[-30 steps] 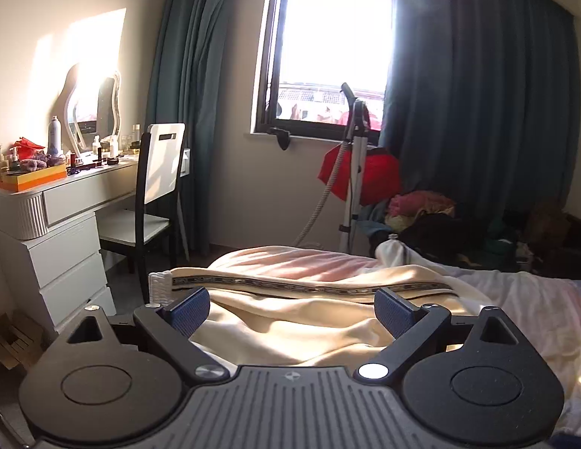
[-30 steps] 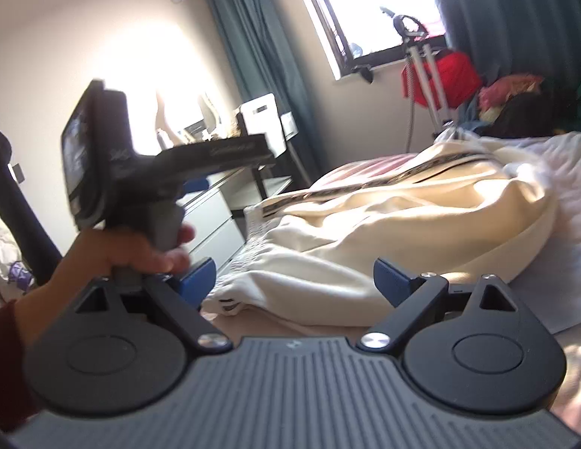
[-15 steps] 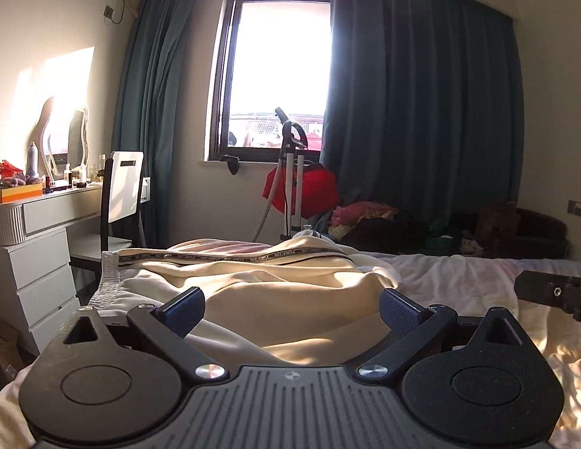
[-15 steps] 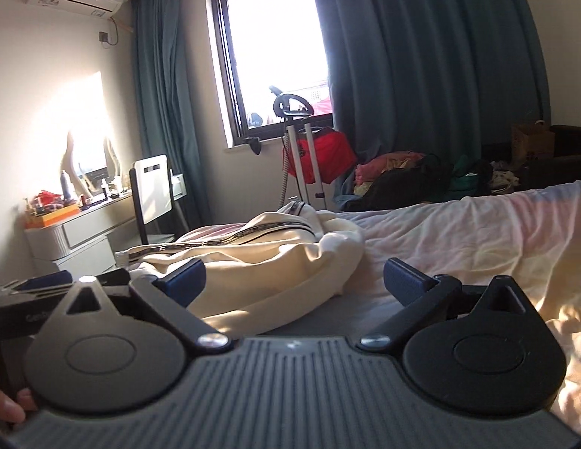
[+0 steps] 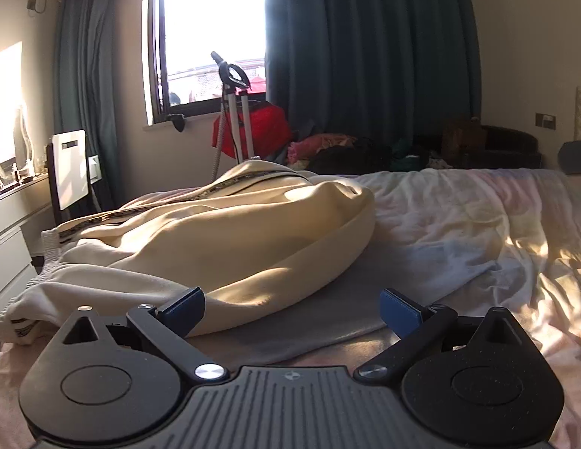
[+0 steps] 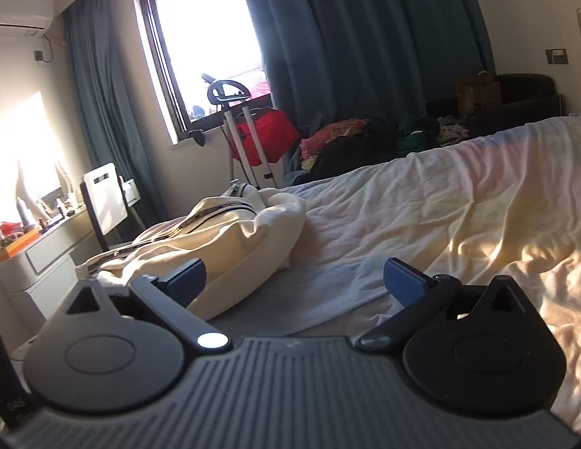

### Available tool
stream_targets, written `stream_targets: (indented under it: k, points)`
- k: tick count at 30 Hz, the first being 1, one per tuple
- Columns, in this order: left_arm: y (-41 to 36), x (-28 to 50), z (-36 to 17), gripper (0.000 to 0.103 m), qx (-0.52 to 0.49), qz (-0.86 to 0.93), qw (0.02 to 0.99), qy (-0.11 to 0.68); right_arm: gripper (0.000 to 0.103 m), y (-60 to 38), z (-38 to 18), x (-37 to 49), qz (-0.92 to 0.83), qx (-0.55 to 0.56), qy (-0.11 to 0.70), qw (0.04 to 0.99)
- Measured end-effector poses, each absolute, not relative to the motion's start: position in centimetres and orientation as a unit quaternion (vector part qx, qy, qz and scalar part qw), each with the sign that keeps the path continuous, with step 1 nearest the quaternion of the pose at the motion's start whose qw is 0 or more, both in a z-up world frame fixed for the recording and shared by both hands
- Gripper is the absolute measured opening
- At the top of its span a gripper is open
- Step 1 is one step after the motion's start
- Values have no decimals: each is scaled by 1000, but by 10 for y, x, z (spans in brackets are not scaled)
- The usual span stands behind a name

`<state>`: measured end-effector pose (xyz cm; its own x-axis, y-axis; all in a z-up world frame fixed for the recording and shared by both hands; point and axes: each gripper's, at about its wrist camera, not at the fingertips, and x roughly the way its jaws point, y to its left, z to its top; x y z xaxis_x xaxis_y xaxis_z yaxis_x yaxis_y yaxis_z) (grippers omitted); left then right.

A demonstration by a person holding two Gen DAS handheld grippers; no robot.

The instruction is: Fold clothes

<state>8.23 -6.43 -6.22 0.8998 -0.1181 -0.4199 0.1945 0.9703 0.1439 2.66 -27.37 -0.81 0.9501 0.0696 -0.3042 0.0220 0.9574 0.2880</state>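
Note:
A cream garment [image 5: 223, 239] with a dark patterned stripe lies bunched on the left part of the bed [image 5: 459, 224]. It also shows in the right wrist view [image 6: 223, 247]. My left gripper [image 5: 292, 308] is open and empty, low over the sheet at the garment's near edge. My right gripper [image 6: 294, 277] is open and empty, just right of the garment's near end, over the bed [image 6: 440, 217].
A white dressing table [image 6: 36, 262] and a chair [image 5: 69, 168] stand left of the bed. A garment steamer with a red bag [image 5: 249, 127] stands under the window. A pile of clothes [image 6: 365, 142] lies by the dark curtains.
Both grippers have swung right and lowered toward the bed. The garment now sits left of centre in both views. The left gripper's handle has left the right wrist view.

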Motion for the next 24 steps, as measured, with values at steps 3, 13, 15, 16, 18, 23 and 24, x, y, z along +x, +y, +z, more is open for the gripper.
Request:
stream_targets:
  k: [3,13,15,16,18,23,24]
  points:
    - [-99,125,-68,101,132,-84,966,207,103,-280,-7,28,0,134,147,980]
    - [-221,295,-74,99,201,-66,956,203,103,-329,-39,66,-112,188,175,960]
    - [-237,332,-81,98,200,-56,954,215,103,-338,-47,77,-133,202,175,954]
    - [-243,348,-86,98,204,-50,954,215,103,-342,-51,83,-143,206,175,952]
    - [-254,378,-99,97,222,-37,949,220,103,-347,-61,95,-162,211,178,947]
    - [-264,433,-128,57,221,12,945,241,103,-360,-91,119,-194,234,196,932]
    - [-260,436,-129,41,211,15,947,242,103,-365,-95,122,-192,243,198,930]
